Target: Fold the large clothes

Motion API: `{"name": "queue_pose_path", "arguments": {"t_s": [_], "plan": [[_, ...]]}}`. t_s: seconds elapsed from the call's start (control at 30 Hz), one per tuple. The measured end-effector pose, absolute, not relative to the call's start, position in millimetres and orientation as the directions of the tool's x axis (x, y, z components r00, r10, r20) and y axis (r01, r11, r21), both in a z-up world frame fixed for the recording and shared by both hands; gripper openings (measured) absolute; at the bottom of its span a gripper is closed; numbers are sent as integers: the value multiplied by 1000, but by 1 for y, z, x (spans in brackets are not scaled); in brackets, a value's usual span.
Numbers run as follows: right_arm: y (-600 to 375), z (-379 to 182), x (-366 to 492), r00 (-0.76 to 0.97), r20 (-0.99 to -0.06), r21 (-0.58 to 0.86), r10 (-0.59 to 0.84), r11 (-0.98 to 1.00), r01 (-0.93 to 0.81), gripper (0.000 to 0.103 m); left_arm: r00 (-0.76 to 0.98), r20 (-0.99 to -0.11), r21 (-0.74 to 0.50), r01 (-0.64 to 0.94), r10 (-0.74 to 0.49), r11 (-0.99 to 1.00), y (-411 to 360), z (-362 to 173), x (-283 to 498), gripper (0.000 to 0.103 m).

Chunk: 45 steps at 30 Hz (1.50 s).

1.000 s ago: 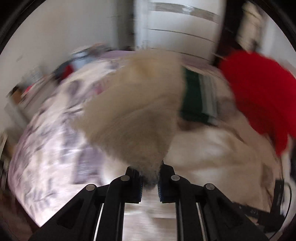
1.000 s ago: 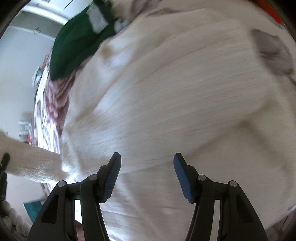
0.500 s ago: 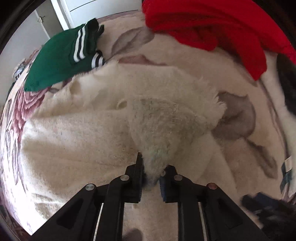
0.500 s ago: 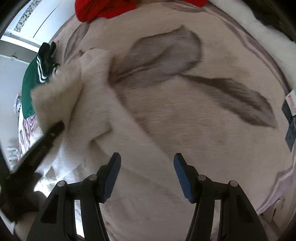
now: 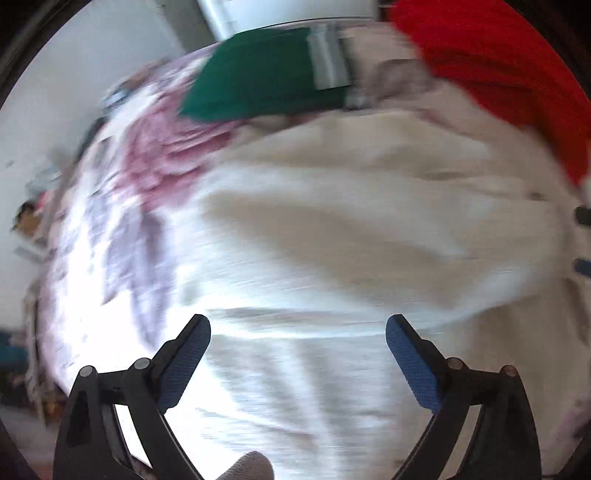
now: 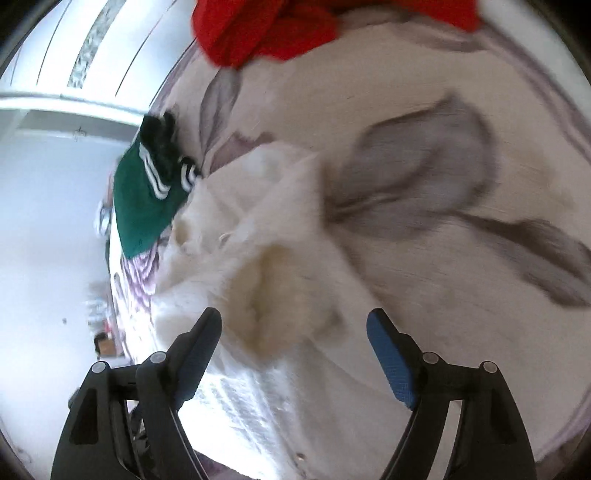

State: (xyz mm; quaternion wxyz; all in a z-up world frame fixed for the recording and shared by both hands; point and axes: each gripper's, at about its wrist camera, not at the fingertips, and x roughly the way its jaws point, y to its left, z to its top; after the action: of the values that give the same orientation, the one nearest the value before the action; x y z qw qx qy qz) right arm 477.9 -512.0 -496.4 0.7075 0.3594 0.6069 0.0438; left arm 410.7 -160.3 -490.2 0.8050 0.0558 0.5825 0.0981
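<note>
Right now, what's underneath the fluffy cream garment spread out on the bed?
The fluffy cream garment lies on a flower-printed bedspread, which shows all around it. Whatever sits directly beneath the garment is covered.

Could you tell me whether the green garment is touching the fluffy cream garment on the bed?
Touching. The right wrist view shows the green garment with its striped end lying against the cream garment's fluffy edge, no bedspread visible between.

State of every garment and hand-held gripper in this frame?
Cream fleece garment: partly folded, lying on the bed, not gripped.
Green striped garment: folded.
Red garment: heaped, unfolded.
Left hand-held gripper: opening, nothing between pads.
Right hand-held gripper: opening, empty.
</note>
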Motion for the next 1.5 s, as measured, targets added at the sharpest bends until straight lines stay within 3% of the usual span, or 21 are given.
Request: {"name": "queue_pose_path", "arguments": {"t_s": [0.17, 0.2, 0.23, 0.37, 0.5, 0.67, 0.77, 0.8, 0.9, 0.97, 1.03, 1.07, 1.1, 1.2, 1.23, 1.27, 1.3, 1.37, 1.5], "plan": [[-470, -534, 519, 151, -803, 587, 576, 722, 368, 80, 231, -925, 239, -262, 301, 935, -87, -509, 423, 97], [-464, -540, 522, 127, -817, 564, 563, 733, 379, 54, 226, -925, 232, -294, 304, 927, -76, -510, 427, 97], [-456, -540, 526, 115, -829, 549, 547, 757, 354, 8, 225, -926, 225, -315, 303, 922, -68, -511, 429, 97], [-430, -488, 533, 221, -864, 489, 453, 858, 156, 8, 240, -930, 174, -381, 279, 908, -43, -508, 437, 97], [-435, -451, 538, 354, -851, 455, 389, 882, 123, 8, 252, -938, 120, -409, 238, 905, -33, -514, 448, 97], [-437, -507, 555, 152, -945, 317, 291, 928, 197, 10, 238, -948, 103, -391, 209, 915, -29, -519, 456, 97], [-446, -497, 548, 190, -941, 325, 281, 907, 267, 33, 253, -943, 122, -343, 217, 931, -35, -513, 456, 97], [-450, -487, 544, 213, -937, 329, 275, 900, 284, 46, 254, -941, 134, -323, 222, 937, -37, -510, 456, 97], [-460, -457, 520, 301, -909, 388, 290, 853, 349, 58, 250, -951, 103, -307, 184, 946, -36, -505, 457, 97], [-464, -450, 511, 316, -881, 454, 351, 814, 362, 65, 225, -973, -24, -339, 56, 940, -26, -509, 459, 96], [-465, -454, 504, 289, -879, 468, 378, 799, 378, 65, 203, -975, -167, -388, -93, 907, -16, -522, 461, 77], [-464, -459, 502, 272, -885, 460, 378, 803, 379, 65, 188, -965, -246, -422, -182, 873, -10, -534, 463, 55], [-462, -464, 502, 256, -891, 450, 376, 808, 380, 65, 169, -953, -303, -459, -253, 835, -5, -547, 464, 36], [-456, -492, 506, 193, -888, 459, 417, 792, 403, 65, 172, -935, -353, -512, -309, 783, 1, -567, 463, 23], [-455, -499, 508, 178, -876, 480, 448, 773, 414, 59, 188, -936, -351, -518, -296, 780, 2, -568, 460, 21], [-453, -502, 510, 187, -868, 494, 460, 764, 414, 42, 199, -936, -351, -521, -290, 778, 3, -567, 457, 17], [-451, -500, 511, 211, -867, 498, 452, 767, 404, 10, 219, -933, -359, -518, -286, 777, 3, -564, 453, 14], [-445, -479, 516, 285, -884, 455, 370, 821, 345, 9, 242, -932, -358, -501, -269, 788, 1, -556, 443, 7], [-439, -455, 527, 355, -879, 428, 317, 853, 298, 9, 229, -942, -331, -488, -247, 808, 1, -550, 435, 7]]}}
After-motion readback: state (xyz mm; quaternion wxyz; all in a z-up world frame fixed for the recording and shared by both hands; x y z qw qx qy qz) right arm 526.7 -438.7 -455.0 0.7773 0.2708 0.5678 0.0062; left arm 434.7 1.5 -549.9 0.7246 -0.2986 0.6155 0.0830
